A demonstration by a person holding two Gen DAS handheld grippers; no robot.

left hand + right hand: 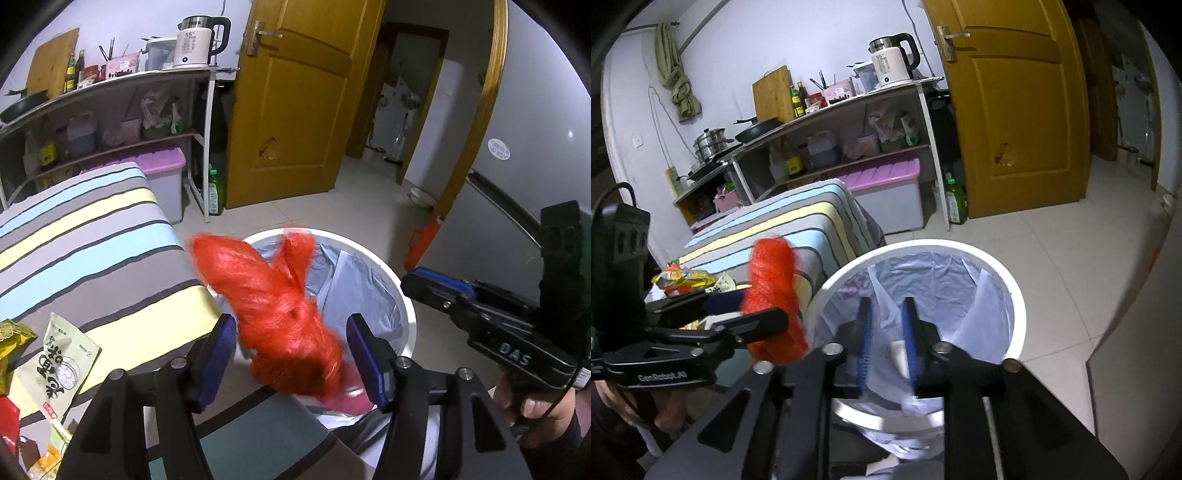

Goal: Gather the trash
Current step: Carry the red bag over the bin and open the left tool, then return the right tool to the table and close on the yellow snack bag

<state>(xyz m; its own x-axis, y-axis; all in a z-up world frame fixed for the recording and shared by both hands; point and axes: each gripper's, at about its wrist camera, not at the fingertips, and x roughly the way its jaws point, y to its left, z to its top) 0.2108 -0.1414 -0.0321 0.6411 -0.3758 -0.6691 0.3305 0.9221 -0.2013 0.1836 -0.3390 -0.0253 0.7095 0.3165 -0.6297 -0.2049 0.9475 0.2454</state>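
A crumpled red plastic bag (284, 314) hangs blurred between the open fingers of my left gripper (291, 354), over the near rim of the white trash bin (402, 295) lined with a pale blue bag. It shows beside the bin in the right wrist view (774, 295); whether the pads still touch it I cannot tell. My right gripper (888, 339) is over the bin (1015, 295), its fingers narrowly apart around a fold of the liner (886, 306). More wrappers (59, 365) lie on the striped cloth.
The striped table (92, 251) is left of the bin. Behind stand a kitchen shelf (110, 85) with a kettle, a purple-lidded box (166, 173), a green bottle (216, 192) and a wooden door (295, 103). A grey fridge (535, 147) is to the right.
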